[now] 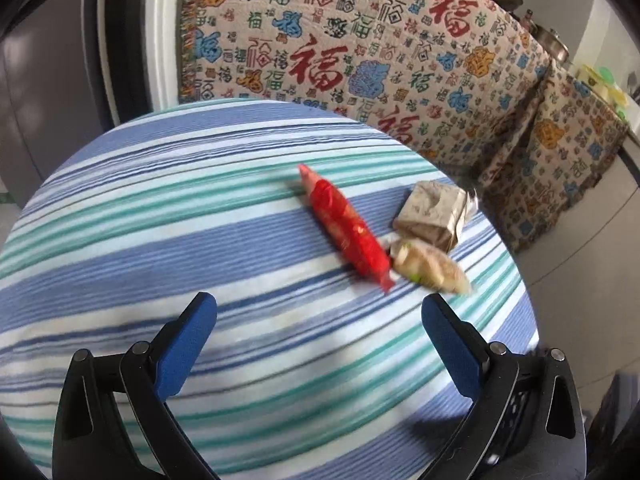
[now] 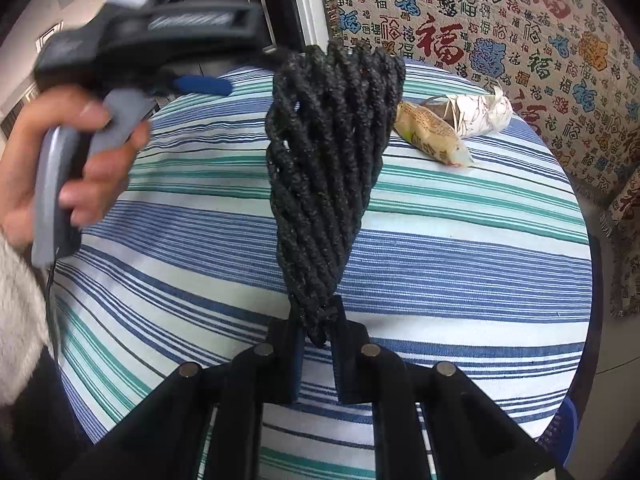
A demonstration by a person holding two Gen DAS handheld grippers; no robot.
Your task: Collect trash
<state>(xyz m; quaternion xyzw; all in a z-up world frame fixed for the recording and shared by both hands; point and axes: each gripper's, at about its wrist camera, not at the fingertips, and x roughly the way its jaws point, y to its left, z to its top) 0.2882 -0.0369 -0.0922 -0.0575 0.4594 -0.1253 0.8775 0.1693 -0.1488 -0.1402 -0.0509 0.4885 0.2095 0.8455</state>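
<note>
My left gripper (image 1: 319,302) hangs open above the striped tablecloth (image 1: 160,220), nothing between its blue pads. Just beyond it lie a red snack wrapper (image 1: 346,226), a beige wrapper (image 1: 430,266) and a crumpled paper packet (image 1: 434,210). My right gripper (image 2: 318,322) is shut on the end of a black braided rope piece (image 2: 328,168), which stands up in front of the camera. Behind it the beige wrapper (image 2: 432,134) and the crumpled paper packet (image 2: 478,114) show; the red wrapper is hidden there.
A hand (image 2: 80,168) holds the left gripper's grey handle at the upper left of the right wrist view. A blanket printed with characters (image 1: 360,40) covers furniture beyond the round table's far edge. Bare floor (image 1: 580,280) lies to the right.
</note>
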